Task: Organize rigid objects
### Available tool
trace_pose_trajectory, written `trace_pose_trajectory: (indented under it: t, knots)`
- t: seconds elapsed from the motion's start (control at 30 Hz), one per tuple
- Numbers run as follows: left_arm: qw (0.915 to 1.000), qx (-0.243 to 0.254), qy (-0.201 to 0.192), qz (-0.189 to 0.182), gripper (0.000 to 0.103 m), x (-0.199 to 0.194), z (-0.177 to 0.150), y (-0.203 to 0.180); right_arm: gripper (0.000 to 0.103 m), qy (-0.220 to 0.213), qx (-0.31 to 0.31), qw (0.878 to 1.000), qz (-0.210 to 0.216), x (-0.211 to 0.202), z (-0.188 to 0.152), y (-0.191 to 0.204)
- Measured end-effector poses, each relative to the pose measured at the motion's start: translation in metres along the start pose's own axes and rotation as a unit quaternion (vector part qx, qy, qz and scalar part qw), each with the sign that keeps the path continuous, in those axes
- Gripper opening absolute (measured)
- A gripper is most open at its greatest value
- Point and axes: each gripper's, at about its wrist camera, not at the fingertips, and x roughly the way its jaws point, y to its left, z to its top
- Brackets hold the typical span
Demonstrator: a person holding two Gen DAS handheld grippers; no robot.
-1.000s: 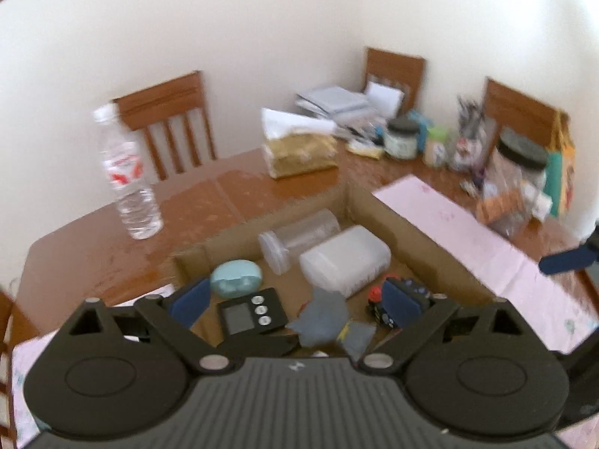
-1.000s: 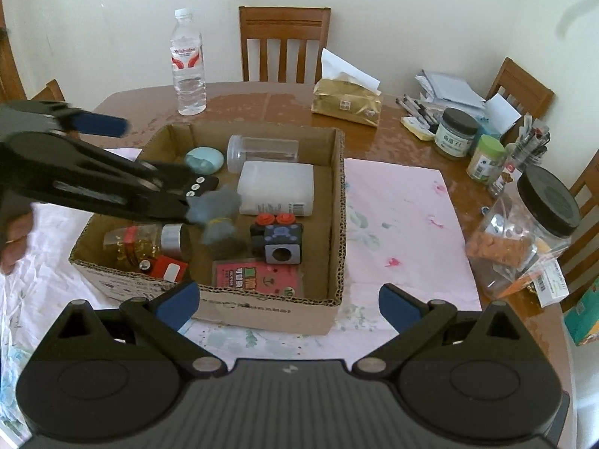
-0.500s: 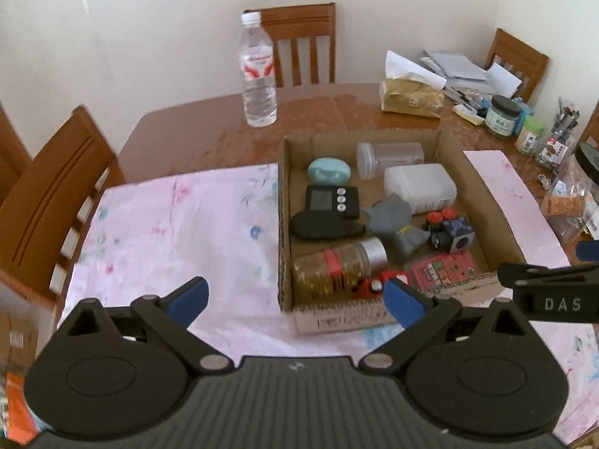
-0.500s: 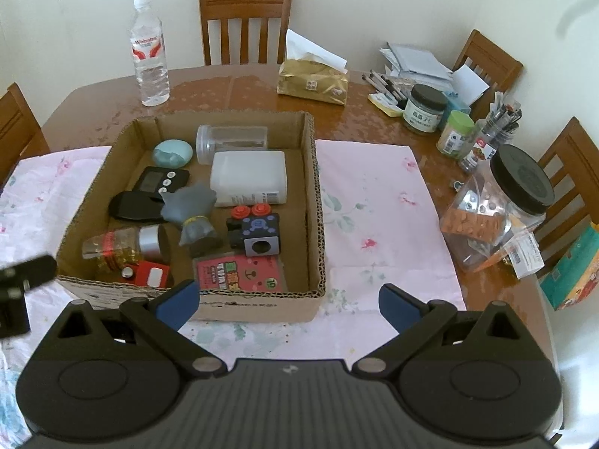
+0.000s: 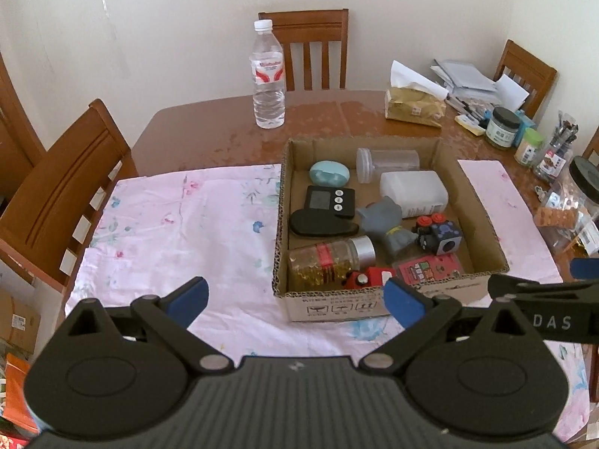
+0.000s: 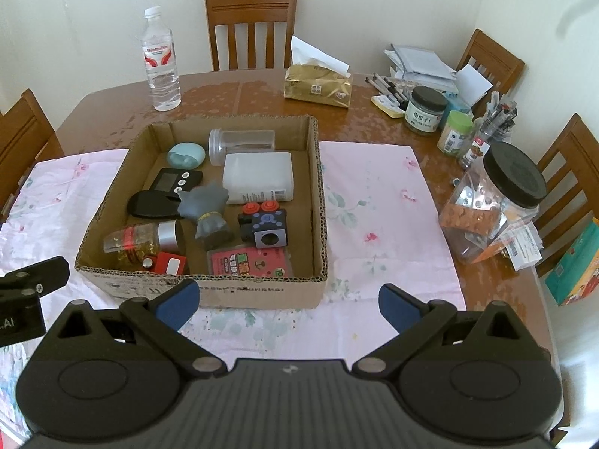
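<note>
A cardboard box [image 6: 318,187] [image 5: 483,220] sits on the table and holds several rigid objects: a grey figurine [image 6: 207,209] [image 5: 385,219], a white bottle [image 6: 258,176], a clear jar [image 6: 241,142], a teal case [image 6: 186,154], a black timer [image 6: 176,181], a black and red cube toy [image 6: 264,224], a capsule bottle [image 6: 146,241] and a red card pack [image 6: 249,262]. My left gripper [image 5: 295,301] is open and empty, near the box's front left corner. My right gripper [image 6: 286,301] is open and empty, before the box's front wall.
A water bottle [image 6: 161,61], a gold tissue pack [image 6: 318,86], jars [image 6: 426,110], pens and papers stand behind the box. A big black-lidded jar [image 6: 494,202] stands at the right. A pink floral cloth [image 5: 179,224] covers the near table. Wooden chairs [image 5: 63,194] surround it.
My left gripper has pulled back out of the box towards the near left, leaving the grey figurine inside. My right gripper has drawn back slightly. Both views now steady.
</note>
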Motion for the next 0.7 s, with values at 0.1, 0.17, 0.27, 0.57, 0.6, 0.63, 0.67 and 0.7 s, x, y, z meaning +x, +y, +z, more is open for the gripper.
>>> trace_pose_trajectory:
  t: [0.1,0.17,0.27,0.57,0.6,0.63,0.67,0.7]
  knots:
    - [1.0,0.0,0.0,0.0,0.1,-0.001,-0.0009,-0.0009,0.103,-0.001,0.001,1.0,0.002,-0.0022,-0.001,-0.0004]
    - [1.0,0.0,0.001,0.001,0.1,-0.002,-0.0016,-0.0018,0.103,-0.002,0.001,1.0,0.002,-0.0034,-0.0019,0.0001]
    - [1.0,0.002,0.002,0.004,0.1,-0.0027,-0.0027,-0.0026,0.103,-0.003,0.001,1.0,0.003,-0.0038,-0.0015,0.0003]
    - [0.9999,-0.003,0.006,0.011,0.1,-0.0021,-0.002,-0.0001,0.103,-0.006,-0.001,1.0,0.003,-0.0063,-0.0007,0.0025]
    - [0.9999,-0.003,0.006,0.012,0.1,-0.0022,-0.0018,-0.0001,0.103,-0.006,-0.002,1.0,0.004,-0.0062,-0.0006,0.0027]
    - [0.9999,-0.003,0.006,0.012,0.1,-0.0018,-0.0015,0.0001,0.103,-0.006,-0.003,1.0,0.004,-0.0063,-0.0004,0.0027]
    - [0.9999,-0.003,0.007,0.013,0.1,-0.0017,-0.0012,0.0002,0.103,-0.006,-0.003,1.0,0.004,-0.0067,-0.0002,0.0028]
    - [0.9999,-0.003,0.006,0.013,0.1,-0.0017,-0.001,0.0001,0.103,-0.007,-0.003,1.0,0.005,-0.007,0.0002,0.0028]
